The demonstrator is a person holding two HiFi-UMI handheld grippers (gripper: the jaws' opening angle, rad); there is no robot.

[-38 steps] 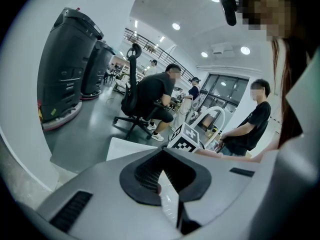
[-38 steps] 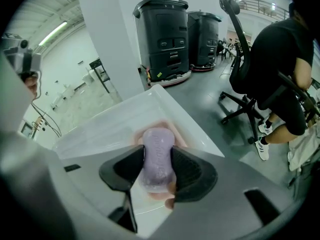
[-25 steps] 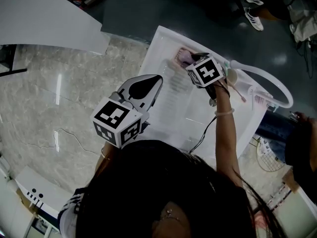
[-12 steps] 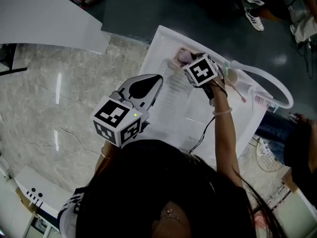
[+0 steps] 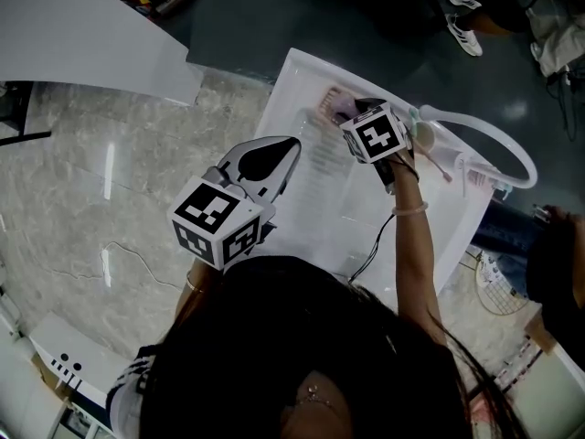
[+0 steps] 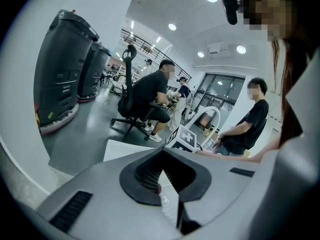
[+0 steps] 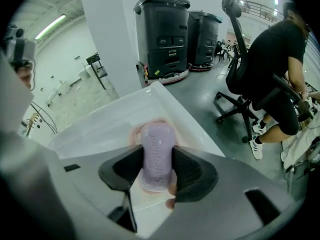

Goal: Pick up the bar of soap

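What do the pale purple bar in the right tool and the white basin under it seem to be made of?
The pale purple rounded bar, held in the right tool, looks like moulded soap: matte, waxy, lettering pressed into its face. The white rectangular basin looks like glazed ceramic or hard plastic; smooth and glossy, but I cannot tell which.

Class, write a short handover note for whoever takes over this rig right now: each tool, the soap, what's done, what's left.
Right tool: shut on the bar of soap, jaws gripping its sides.
Left tool: shut, empty, held by the basin edge.
Soap: over the pink dish in the basin's far corner.
Done: grasp. Left: lift it clear.
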